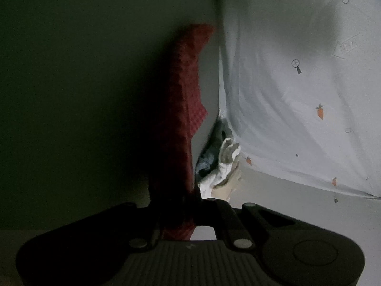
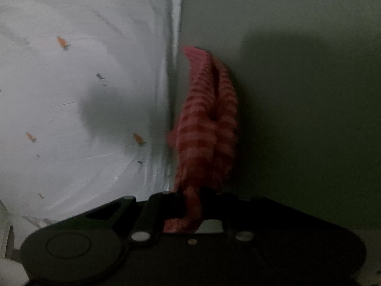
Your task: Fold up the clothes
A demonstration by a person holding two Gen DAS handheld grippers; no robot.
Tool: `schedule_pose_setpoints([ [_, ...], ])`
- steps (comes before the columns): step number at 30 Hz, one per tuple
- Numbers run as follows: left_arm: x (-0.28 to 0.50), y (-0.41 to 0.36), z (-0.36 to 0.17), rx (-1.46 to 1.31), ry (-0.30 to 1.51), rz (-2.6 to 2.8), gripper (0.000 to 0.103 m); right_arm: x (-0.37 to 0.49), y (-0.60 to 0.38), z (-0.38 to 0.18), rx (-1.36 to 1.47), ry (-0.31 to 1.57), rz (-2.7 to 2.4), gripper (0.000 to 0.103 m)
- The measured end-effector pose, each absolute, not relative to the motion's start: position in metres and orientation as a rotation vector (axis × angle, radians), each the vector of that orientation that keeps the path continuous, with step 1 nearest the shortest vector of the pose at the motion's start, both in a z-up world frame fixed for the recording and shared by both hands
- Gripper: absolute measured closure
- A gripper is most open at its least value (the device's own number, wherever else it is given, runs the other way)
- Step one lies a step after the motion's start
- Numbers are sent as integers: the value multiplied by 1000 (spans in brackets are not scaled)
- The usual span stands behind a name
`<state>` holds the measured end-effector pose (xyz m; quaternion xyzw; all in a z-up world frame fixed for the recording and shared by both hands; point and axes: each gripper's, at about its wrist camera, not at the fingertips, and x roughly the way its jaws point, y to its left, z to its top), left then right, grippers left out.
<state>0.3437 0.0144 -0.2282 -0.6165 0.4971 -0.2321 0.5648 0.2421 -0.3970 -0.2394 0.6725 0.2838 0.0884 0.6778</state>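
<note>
— Between the left tongs [image 1: 181, 205], what sits there?
— A red checked cloth [image 1: 183, 109], pinched tight; it runs away from them toward the far side, with a white carrot-print sheet [image 1: 297, 95] to its right and a small pile of clothes [image 1: 221, 162] near its edge.
— And the right tongs [image 2: 190, 202]?
— Clamped on the same cloth [image 2: 207, 124], the sheet [image 2: 71, 95] lying left of it.

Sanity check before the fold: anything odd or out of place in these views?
Mostly normal: both grippers, left gripper and right gripper, are shut on the red checked cloth. One oddity: crumpled clothes sit wedged at the carrot-print sheet edge, unfolded.
</note>
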Motion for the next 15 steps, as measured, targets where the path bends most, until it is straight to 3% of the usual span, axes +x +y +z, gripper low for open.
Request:
schedule_pose_setpoints([
  [10,301,26,-182,-1475,1121,-643,99,221,-409,-195,1645,606,333,91],
  [15,310,25,-196,-1495,1139,-564,99,242,-406,-211,1705,681,294,91],
])
